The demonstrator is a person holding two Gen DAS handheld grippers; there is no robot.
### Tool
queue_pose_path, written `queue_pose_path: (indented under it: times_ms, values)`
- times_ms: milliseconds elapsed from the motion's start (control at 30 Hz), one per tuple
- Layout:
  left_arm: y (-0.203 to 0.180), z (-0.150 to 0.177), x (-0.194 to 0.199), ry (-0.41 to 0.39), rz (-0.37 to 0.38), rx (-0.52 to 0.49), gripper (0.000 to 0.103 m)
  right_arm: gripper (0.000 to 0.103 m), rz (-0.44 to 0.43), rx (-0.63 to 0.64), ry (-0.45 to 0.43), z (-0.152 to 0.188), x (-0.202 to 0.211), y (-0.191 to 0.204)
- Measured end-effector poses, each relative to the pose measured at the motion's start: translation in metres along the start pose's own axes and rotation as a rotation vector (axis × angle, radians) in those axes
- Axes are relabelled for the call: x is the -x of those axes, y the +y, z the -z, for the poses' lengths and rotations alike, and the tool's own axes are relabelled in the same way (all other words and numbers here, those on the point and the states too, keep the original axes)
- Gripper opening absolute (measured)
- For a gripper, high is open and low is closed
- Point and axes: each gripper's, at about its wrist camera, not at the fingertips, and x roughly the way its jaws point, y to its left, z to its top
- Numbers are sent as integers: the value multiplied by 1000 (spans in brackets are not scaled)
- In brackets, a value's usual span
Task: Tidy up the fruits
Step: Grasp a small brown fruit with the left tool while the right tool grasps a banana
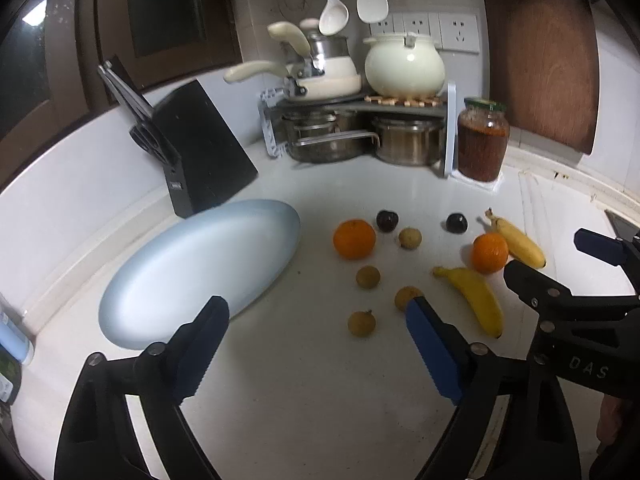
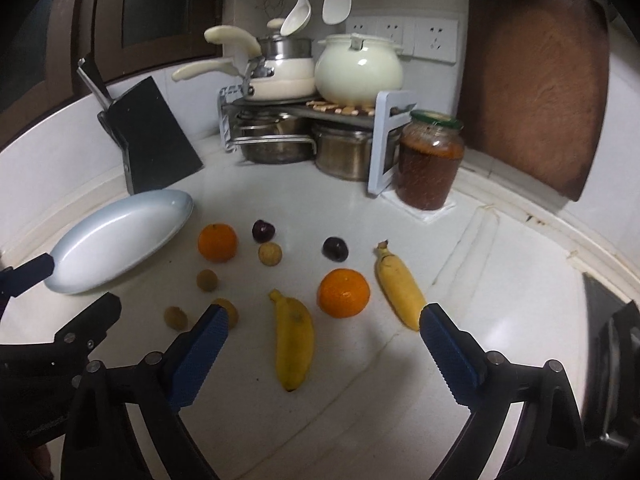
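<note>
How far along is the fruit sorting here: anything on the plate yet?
Nothing looks done: the plate is bare. Neither the left gripper nor the right gripper holds anything; both are open above the counter. Left to do: both bananas, both oranges, two dark fruits and four small brown fruits.

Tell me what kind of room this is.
Most likely a home kitchen counter corner. Pots are stacked on a rack, a knife block sits by the wall, and ladles hang above wall sockets. Fruit lies loose on the white counter.
</note>
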Motion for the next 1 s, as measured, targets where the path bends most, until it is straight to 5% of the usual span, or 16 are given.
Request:
queue_pose_path:
  times_ms: [733,1000]
  values:
    - [-6,11,-66,150,143,-38,47,67,-41,-6,133,9,-55,14]
    - [-12,12,-78,178,162,-44,40,55,-53,4,166,12,-65,16]
